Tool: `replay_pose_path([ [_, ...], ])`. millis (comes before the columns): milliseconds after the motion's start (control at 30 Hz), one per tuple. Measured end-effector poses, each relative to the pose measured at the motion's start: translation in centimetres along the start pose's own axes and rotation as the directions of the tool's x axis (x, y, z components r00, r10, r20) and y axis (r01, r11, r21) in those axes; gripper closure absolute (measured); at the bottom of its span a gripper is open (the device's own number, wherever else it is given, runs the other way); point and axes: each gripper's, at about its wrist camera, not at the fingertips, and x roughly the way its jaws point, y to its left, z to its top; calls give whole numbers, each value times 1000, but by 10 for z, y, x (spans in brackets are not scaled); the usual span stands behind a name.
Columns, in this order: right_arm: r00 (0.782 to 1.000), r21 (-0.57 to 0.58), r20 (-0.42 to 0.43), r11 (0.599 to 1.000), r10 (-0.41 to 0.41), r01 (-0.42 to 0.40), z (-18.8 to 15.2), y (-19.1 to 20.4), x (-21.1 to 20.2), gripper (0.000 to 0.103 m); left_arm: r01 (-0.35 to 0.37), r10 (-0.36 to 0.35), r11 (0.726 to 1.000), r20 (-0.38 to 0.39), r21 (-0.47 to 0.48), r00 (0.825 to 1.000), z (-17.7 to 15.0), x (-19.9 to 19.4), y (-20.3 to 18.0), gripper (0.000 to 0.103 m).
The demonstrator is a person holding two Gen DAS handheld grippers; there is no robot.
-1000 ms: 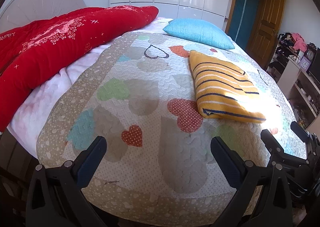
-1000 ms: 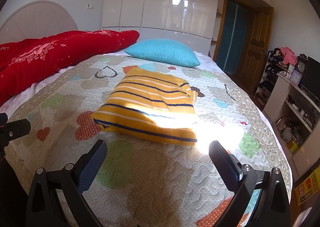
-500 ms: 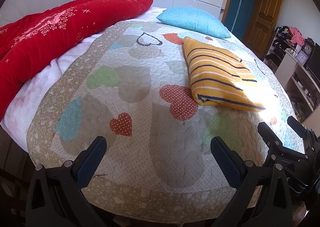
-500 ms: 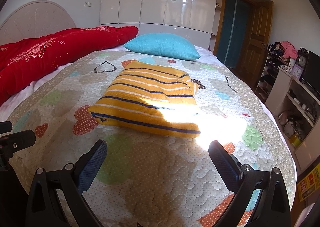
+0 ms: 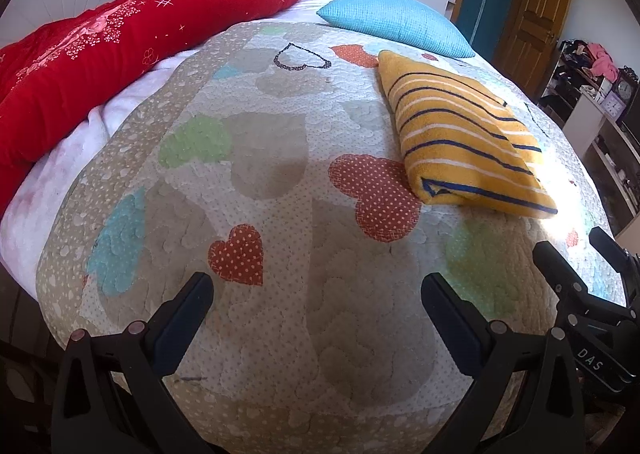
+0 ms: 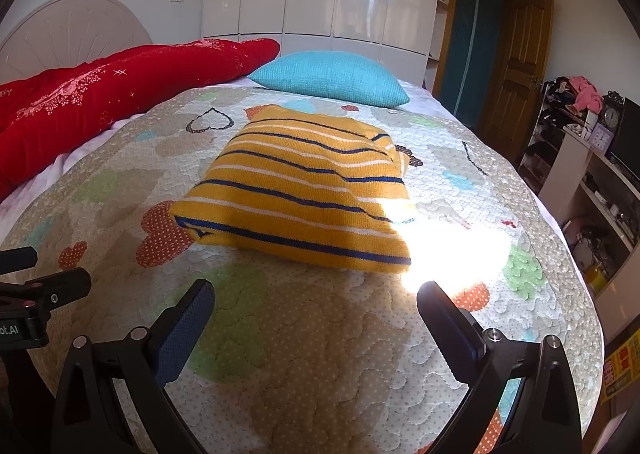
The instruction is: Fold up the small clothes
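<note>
Hovering level above the quilt [image 5: 280, 334], both tools [image 5: 316, 294] [image 6: 316, 302] gape empty before the folded sweater [image 6: 304, 190].

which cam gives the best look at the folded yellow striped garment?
Right wrist: the yellow striped garment lies centred, straight ahead of the open right gripper, with its whole top face and near folded edge visible. Left wrist shows it off to the right, foreshortened, seen along its left edge.
</note>
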Motion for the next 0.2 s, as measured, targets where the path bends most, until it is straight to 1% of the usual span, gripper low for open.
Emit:
replay_pose_path([
  [100,1000,7,-12,1000,19,-19,2,1,7,0,7,-7,1000,-12,3,1000,5,9,-1,0],
  [200,999,24,-35,999,40,-39,3,-2,17,0,40,-41,999,-40,-8,998,9,19,0,0],
])
